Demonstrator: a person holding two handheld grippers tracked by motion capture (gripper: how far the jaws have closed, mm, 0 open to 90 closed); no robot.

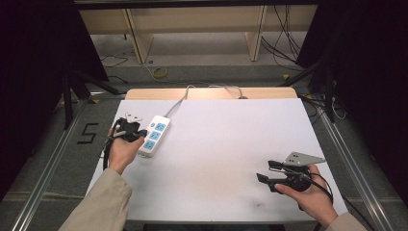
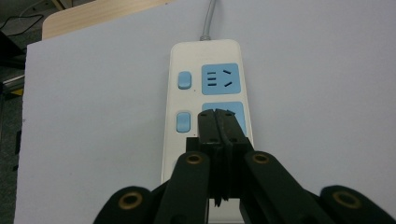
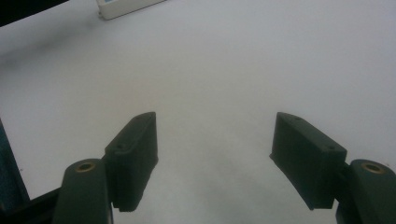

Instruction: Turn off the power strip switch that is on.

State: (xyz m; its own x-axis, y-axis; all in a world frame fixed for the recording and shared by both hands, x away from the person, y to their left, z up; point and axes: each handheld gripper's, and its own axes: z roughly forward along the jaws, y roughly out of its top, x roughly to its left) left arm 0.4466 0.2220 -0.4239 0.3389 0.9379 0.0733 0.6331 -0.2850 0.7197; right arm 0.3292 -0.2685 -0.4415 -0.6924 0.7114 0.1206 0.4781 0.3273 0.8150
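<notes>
1. left gripper view: my left claw (image 2: 218,122), jaws pressed together on nothing, hangs over the cream plastic power strip with blue sockets (image 2: 208,100) at the white table's (image 1: 226,144) left side.
2. my guess: its rocker switches (image 2: 183,122) aren't pressed yet.
3. my right claw (image 3: 215,154) waits, jaws apart, well apart from the strip.

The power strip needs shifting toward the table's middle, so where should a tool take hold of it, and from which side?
Grip the power strip across its narrow width, on the two long side walls near mid-length, coming straight down from above. It lies flat on the table, long and slim, so the width probably suits open jaws while the length would not. Keep away from the cable end. The left tool above it is shut and must open first.
</notes>
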